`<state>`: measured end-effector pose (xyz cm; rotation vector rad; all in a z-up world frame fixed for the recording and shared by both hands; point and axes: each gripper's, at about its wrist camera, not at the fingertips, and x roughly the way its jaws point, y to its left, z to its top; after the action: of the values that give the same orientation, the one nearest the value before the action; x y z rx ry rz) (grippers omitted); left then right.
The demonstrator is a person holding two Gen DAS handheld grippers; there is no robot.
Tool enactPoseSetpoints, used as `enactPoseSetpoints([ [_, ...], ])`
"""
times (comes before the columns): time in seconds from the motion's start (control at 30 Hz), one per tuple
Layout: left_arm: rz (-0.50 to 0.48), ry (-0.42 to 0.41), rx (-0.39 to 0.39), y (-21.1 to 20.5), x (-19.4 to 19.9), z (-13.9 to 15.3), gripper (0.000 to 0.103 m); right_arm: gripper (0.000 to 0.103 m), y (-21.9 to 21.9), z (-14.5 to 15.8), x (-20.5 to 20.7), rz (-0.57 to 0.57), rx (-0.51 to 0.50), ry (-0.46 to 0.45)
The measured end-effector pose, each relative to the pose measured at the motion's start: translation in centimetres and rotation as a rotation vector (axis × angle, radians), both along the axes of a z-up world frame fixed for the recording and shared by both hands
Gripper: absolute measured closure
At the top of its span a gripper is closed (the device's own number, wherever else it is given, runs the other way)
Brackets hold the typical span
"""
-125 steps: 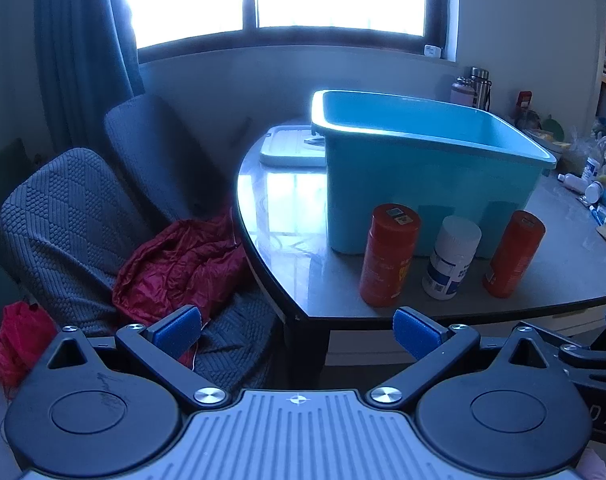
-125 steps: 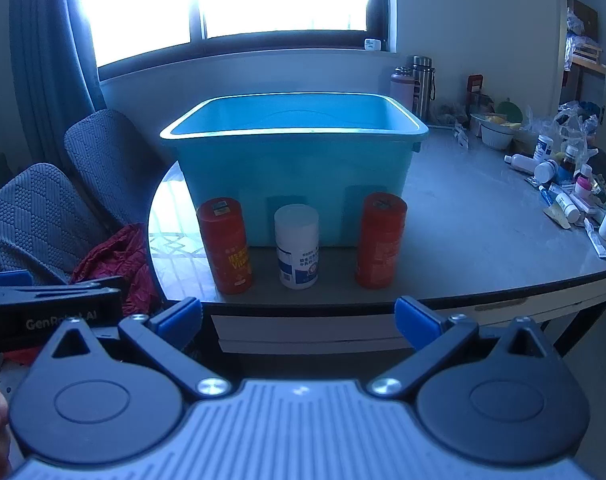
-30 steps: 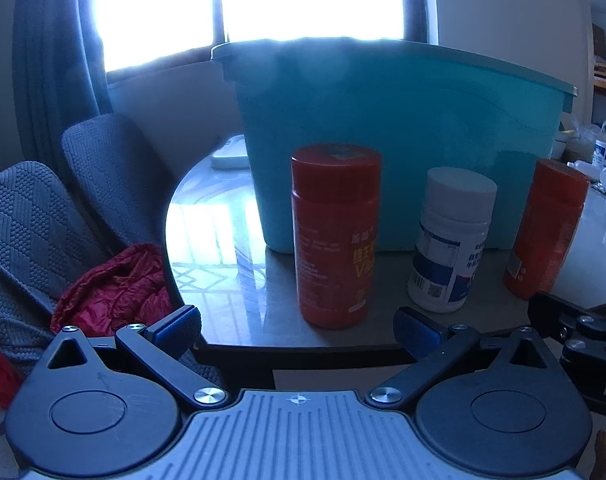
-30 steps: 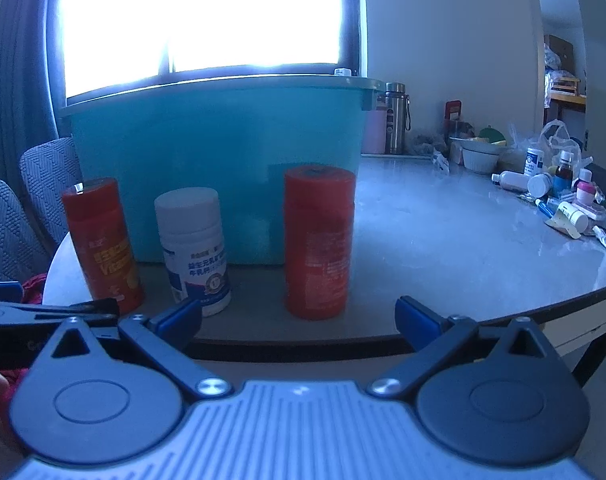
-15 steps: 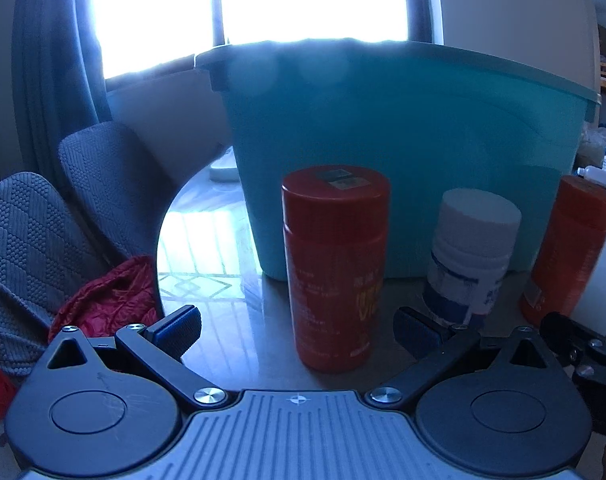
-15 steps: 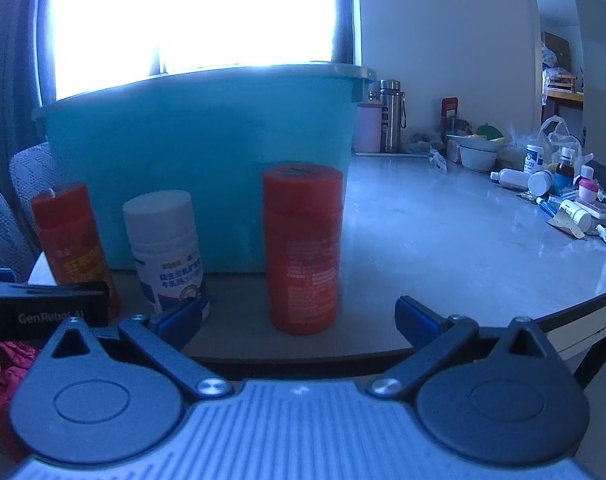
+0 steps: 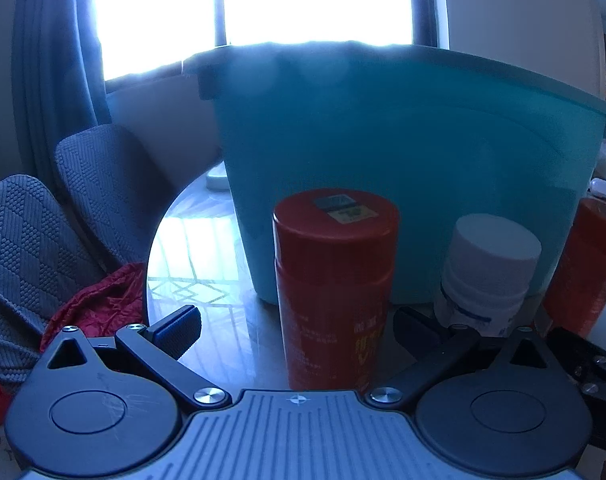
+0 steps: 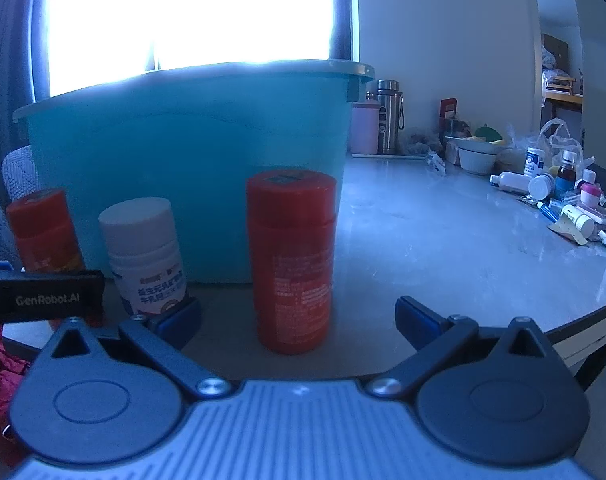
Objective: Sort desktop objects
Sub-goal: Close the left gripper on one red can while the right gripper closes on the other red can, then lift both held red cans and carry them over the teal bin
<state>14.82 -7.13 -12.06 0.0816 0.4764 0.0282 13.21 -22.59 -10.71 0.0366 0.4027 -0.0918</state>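
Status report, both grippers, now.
Left gripper open around left orange canister. Right gripper open around right orange canister. White pill bottle between, teal plastic bin behind.

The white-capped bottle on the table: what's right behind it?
Behind the white-capped bottle stands the wall of a big teal tub, which fills the view there. The tub's inside is hidden from both cameras, so anything in it or behind it can't be seen.

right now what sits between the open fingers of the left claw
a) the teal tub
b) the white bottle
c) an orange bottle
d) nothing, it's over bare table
c: in the left wrist view an orange bottle stands upright between the spread fingers of the left claw, with the white bottle off to its right.
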Motion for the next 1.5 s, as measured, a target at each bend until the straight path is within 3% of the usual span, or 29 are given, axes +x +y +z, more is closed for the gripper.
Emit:
enactPoseSetpoints([
  [1.0,0.023,0.0,0.018,-0.6,2.0,-0.2,0.002,0.0,0.8,-0.4,3.1,0.011,0.005,0.001],
  [1.03,0.028,-0.002,0.017,-0.6,2.1,-0.2,0.003,0.008,0.8,-0.4,3.4,0.009,-0.003,0.003],
  [1.07,0.027,-0.008,0.013,-0.6,2.1,-0.3,0.011,0.046,0.9,-0.4,3.7,0.004,-0.01,0.009],
  [1.1,0.023,-0.01,0.008,-0.6,2.2,-0.3,0.027,0.053,0.8,-0.4,3.9,-0.003,-0.01,0.017],
  [1.13,0.023,-0.004,0.002,-0.7,2.4,-0.3,0.045,0.054,0.7,-0.3,4.1,-0.01,-0.004,0.027],
  [1.17,0.025,0.0,0.001,-0.7,2.5,-0.3,0.053,0.054,0.7,-0.3,4.3,-0.006,-0.005,0.033],
  [1.5,0.001,0.03,-0.03,0.2,3.6,-0.4,0.053,0.054,0.7,0.1,4.0,0.03,0.004,0.031],
])
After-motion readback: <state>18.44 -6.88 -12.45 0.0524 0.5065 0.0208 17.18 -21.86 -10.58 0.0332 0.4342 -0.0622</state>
